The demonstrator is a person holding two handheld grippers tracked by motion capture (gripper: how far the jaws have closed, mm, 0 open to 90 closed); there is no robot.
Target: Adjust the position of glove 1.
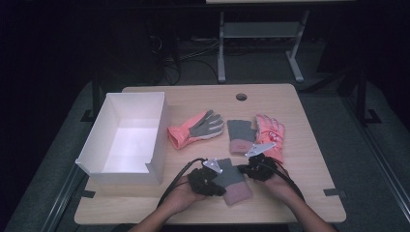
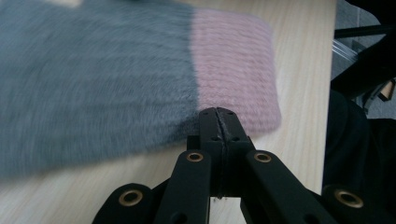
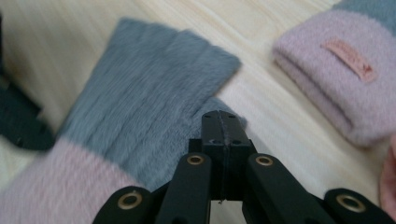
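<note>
Grey-pink mitten: long axis runs cuff-near, fingers-far. Left hand-held gripper and right hand-held gripper flank it, both jaws together, pinching its edges.

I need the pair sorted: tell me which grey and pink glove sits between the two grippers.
The grey and pink glove nearest the table's front edge; its twin lies farther back beside the coral glove.

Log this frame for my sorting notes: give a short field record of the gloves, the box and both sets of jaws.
near glove: grey and pink fingerless glove, flat at table's near edge
left gripper: jaws shut at that glove's edge
right gripper: jaws shut at its grey end
matching glove: mid-table
orange gloves: one beside the box, one right of the matching glove
white box: open, left side
</note>
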